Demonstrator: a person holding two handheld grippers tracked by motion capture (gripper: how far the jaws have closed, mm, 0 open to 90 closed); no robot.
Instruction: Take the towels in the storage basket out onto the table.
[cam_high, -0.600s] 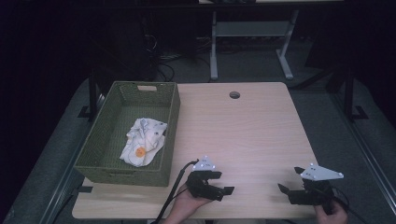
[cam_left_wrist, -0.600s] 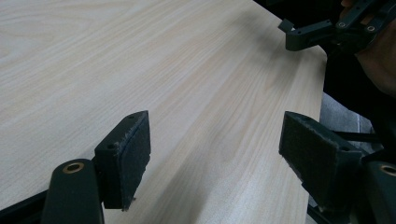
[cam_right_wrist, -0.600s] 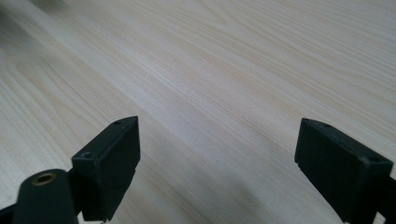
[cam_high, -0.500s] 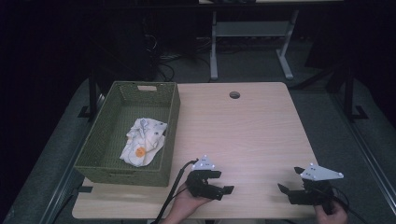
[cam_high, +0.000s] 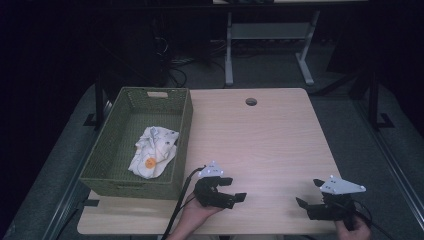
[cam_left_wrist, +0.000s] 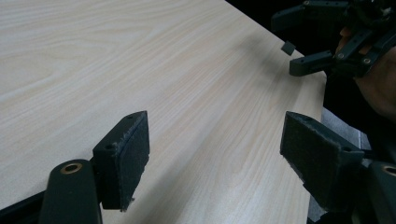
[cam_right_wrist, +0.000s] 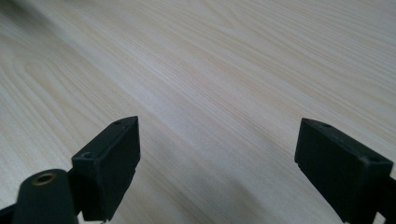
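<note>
At the bottom edge of the high view, the left hand-held gripper (cam_high: 239, 198) is cradled from below in an upturned palm, lying low and nearly level over the surface (cam_high: 265, 145), its jaws pointed toward the right of the frame. In the left gripper view its two padded jaws are seen spread wide with only bare wood grain between them, so it is released. At the lower right of the high view, the right hand-held gripper (cam_high: 303, 203) is gripped from behind by a hand at the surface's near edge, jaws aimed left toward the other. Its jaws are likewise parted over bare wood, nothing grasped. Farther back, at the left of the frame, a green woven basket (cam_high: 183, 121) is set on the surface, and a crumpled white cloth (cam_high: 152, 150) with an orange spot is lying inside it, well apart from both tools.
</note>
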